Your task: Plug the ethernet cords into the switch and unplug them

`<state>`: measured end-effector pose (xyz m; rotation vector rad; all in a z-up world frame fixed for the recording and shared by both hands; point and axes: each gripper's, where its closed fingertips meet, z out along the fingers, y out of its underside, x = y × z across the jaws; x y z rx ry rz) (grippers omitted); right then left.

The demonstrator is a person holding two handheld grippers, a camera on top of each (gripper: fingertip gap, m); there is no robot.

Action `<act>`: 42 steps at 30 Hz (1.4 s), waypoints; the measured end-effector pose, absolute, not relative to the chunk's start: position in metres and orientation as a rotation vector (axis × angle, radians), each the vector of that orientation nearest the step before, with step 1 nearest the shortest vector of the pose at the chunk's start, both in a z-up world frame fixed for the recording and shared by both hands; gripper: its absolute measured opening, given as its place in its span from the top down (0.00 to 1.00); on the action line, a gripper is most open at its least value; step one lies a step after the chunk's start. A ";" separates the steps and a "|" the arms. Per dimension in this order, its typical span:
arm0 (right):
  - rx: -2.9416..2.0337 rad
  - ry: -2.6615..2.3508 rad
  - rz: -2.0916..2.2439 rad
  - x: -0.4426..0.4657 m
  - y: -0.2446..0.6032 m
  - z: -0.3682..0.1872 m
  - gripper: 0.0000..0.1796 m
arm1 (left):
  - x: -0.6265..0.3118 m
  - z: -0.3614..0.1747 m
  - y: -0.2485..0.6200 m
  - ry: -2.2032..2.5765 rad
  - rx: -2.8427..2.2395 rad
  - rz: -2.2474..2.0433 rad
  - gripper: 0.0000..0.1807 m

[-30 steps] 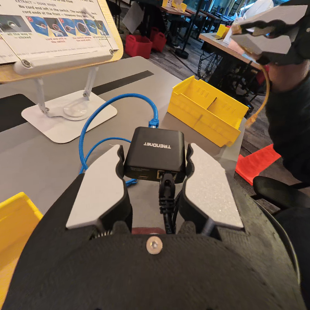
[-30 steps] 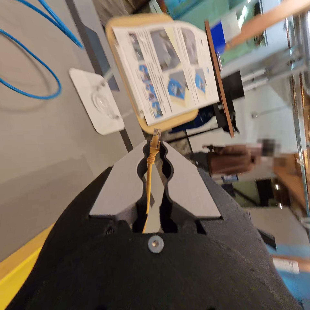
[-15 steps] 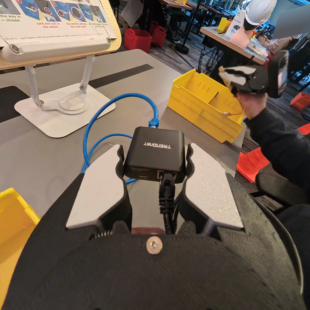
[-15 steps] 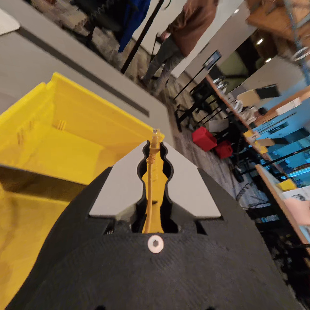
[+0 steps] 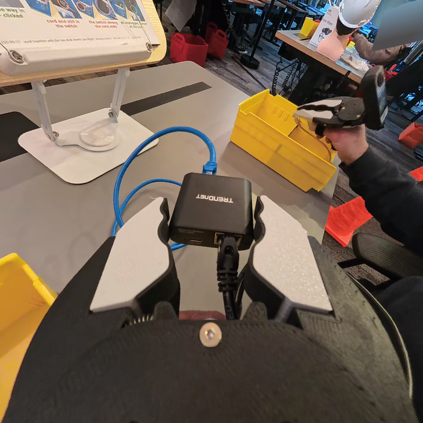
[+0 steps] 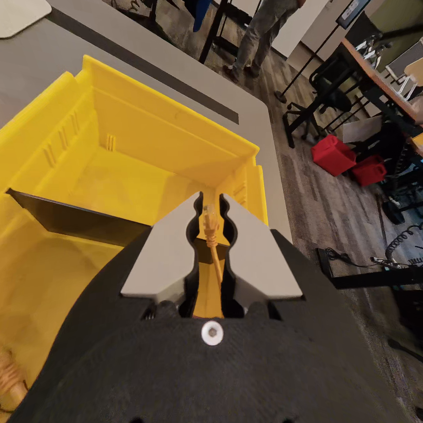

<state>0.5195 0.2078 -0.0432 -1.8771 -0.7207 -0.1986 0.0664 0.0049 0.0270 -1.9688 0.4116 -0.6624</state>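
The black switch [image 5: 212,206] lies on the grey table [image 5: 57,217]. My left gripper [image 5: 211,200] is shut on its two sides. A black cord [image 5: 227,258] is plugged into its near face and a blue cord [image 5: 137,160] into its far face. My right gripper [image 6: 210,195] hangs over the yellow bin [image 6: 160,128]; it also shows in the left wrist view [image 5: 297,113]. Its fingers stand slightly apart. The yellow cord's plug [image 6: 210,217] sits slack between them, behind the tips, with a gap on each side. The cord [image 5: 320,142] droops into the bin.
The bin [image 5: 270,137] has a black divider [image 6: 80,219] and stands at the table's right edge. A white document stand [image 5: 87,146] is at the back left. A second yellow bin [image 5: 18,297] is at the near left. An office chair [image 5: 384,254] stands right of the table. The tips of one gripper are about 50 cm away from the tips of the other.
My right gripper swung from facing the document stand to over the yellow bin and came lower. Its fingers parted a little and the yellow plug slid back from the tips. The left gripper kept its hold.
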 end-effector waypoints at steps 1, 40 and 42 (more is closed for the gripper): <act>-1.877 -0.724 -0.208 0.521 0.209 -0.041 0.88 | 0.066 0.028 0.004 0.411 -1.966 -0.663 0.60; -0.485 -1.854 0.150 0.118 -0.006 0.049 0.90 | 0.121 0.044 -0.021 0.536 -1.916 -0.954 0.61; -0.485 -1.860 0.163 0.117 -0.008 0.049 0.89 | 0.124 0.045 -0.022 0.535 -1.907 -0.986 0.61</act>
